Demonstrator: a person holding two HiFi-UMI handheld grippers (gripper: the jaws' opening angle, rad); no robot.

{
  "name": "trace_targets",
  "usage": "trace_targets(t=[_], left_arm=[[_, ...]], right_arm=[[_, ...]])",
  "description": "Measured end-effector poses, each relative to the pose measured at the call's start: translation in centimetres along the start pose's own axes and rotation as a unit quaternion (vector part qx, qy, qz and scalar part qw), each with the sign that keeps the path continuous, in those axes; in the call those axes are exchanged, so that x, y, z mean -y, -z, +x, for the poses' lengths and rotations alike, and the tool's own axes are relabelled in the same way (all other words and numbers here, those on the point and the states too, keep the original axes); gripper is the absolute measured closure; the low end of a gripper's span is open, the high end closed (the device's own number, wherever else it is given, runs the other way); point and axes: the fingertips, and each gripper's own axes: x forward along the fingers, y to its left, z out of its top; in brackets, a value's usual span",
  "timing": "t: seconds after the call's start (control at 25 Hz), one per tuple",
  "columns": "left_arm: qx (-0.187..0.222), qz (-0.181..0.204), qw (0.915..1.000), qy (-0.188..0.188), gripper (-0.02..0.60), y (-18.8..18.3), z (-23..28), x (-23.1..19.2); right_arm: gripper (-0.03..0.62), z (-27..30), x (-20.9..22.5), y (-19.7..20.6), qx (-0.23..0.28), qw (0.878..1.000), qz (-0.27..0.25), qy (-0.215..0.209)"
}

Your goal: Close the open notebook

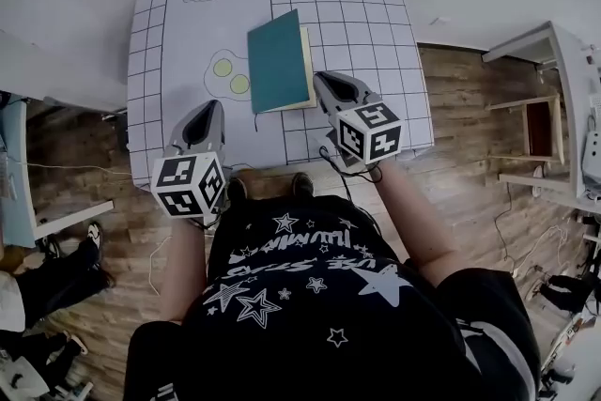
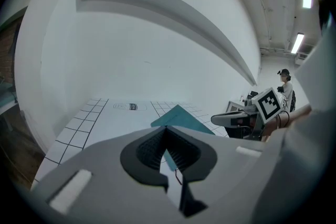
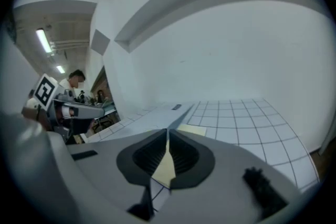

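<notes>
Notebook [image 1: 279, 61] lies closed on table [image 1: 188, 42]; left gripper [image 1: 214, 106] and right gripper [image 1: 323, 79] fingers pressed together, empty.

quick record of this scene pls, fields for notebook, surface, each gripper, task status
notebook: teal cover on top, looks closed, cream page edges along its right side
surface: gridded mat
left gripper: jaws together, empty, apart from the notebook
right gripper: jaws together, tip by the notebook's near right corner, contact unclear
task status: closing looks done
</notes>
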Motion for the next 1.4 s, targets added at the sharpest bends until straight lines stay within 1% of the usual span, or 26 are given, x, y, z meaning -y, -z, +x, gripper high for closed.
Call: trace_targets(t=[0.04,0.12,0.16,0.24,0.36,0.52,0.68,0.84,0.92,1.12,1.24,1.4], left_arm=[[0.002,0.000,1.0000,-0.001,0.572,-0.1,0.0,0.2],[0.004,0.001,1.0000,-0.004,0.572,-0.2,0.0,0.6],[0.004,0.001,1.0000,-0.007,0.572,-0.2,0.0,0.8],[0.005,0.000,0.9999,-0.014,0.572,-0.2,-0.1,1.1],[0.001,-0.002,0.9996,-0.027,0.572,0.0,-0.4,1.3],[-0.006,-0.002,0.9987,-0.050,0.572,0.6,-1.2,1.5],[-0.004,-0.008,0.9963,-0.085,0.572,0.8,-2.9,0.6],[-0.001,-0.023,0.9915,-0.128,0.572,1.5,-5.5,-1.0],[0.000,-0.028,0.9897,-0.140,0.572,1.8,-6.7,-1.7],[-0.010,-0.042,0.9886,-0.144,0.572,4.1,-9.6,-2.5],[0.004,-0.046,0.9902,-0.132,0.572,4.7,-10.5,-3.2],[0.021,-0.036,0.9931,-0.110,0.572,5.6,-13.3,-4.8]], right_arm=[[0.574,0.2,-0.9,-0.1,-0.006,1.000,-0.017,-0.022],[0.573,0.9,-2.2,1.4,-0.045,0.997,-0.045,-0.054],[0.574,1.3,-2.3,2.5,-0.068,0.995,-0.052,-0.058],[0.572,1.8,-1.9,4.8,-0.105,0.992,-0.049,-0.054],[0.574,2.3,-0.8,7.3,-0.138,0.989,-0.028,-0.049],[0.574,2.8,0.4,9.3,-0.161,0.986,-0.020,-0.046],[0.574,3.2,0.7,9.5,-0.165,0.985,-0.010,-0.045],[0.574,3.4,0.7,9.8,-0.187,0.981,-0.023,-0.043],[0.574,3.5,0.8,9.7,-0.196,0.979,-0.032,-0.041],[0.574,3.5,0.2,10.0,-0.204,0.978,-0.021,-0.029],[0.574,3.5,0.3,9.8,-0.203,0.979,-0.023,-0.017],[0.574,2.4,-0.6,9.4,-0.196,0.980,-0.013,0.023]])
